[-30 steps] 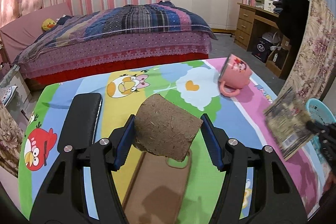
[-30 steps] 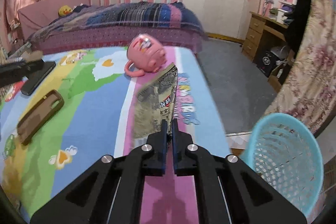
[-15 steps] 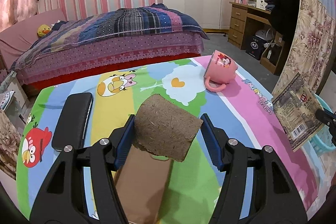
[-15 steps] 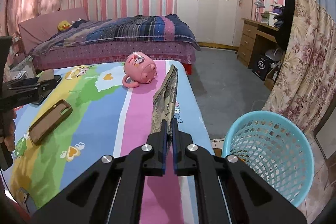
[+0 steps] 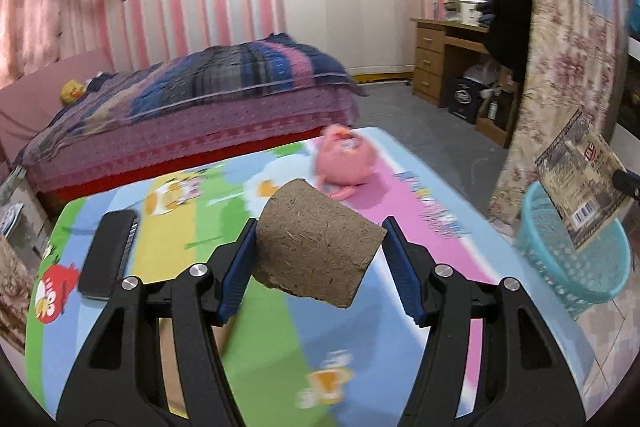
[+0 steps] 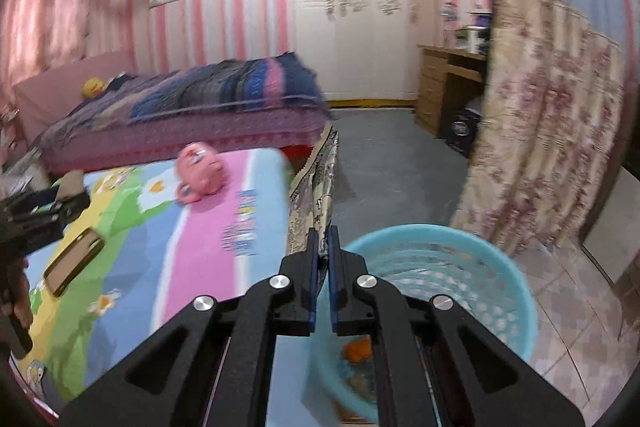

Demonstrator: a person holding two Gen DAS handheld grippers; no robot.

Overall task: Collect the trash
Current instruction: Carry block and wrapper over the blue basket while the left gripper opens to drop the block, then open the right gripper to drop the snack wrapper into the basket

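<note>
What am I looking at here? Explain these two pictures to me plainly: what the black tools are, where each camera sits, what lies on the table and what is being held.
There is no robot. A person holds a black hand tool with two jaws in each hand, and a wide-angle camera on each tool looks forward along them.

In the left-hand tool's picture, the left gripper clamps a brown paper cup, held tilted. Below it is a table with a cartoon tablecloth. On it lie a pink mug on its side and a black phone.

In the right-hand tool's picture, the right gripper is shut on a flat snack wrapper, seen edge-on. A brown phone case also lies on the table. Beside the table stands a blue basket with some trash already inside, probably where both items go.
</note>
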